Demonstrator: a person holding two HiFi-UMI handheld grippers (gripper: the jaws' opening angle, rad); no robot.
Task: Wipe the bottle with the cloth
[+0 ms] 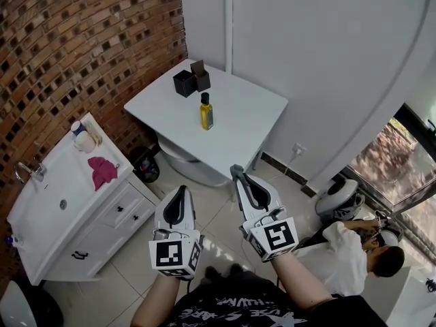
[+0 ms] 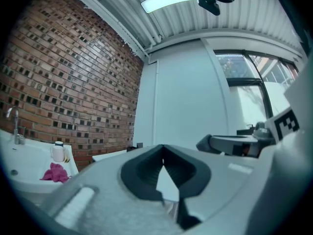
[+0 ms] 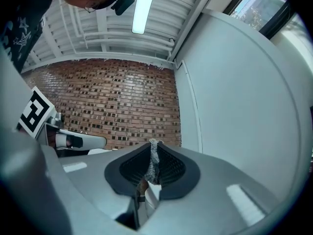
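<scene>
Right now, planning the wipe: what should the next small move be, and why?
Probably swing the left gripper toward the pink cloth on the sink counter, opening its shut fingers: the cloth lies unheld there, and the bottle stands on the white table.

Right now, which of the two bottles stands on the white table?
The yellow bottle with the black cap; the white bottle stands on the sink counter, near the pink cloth.
</scene>
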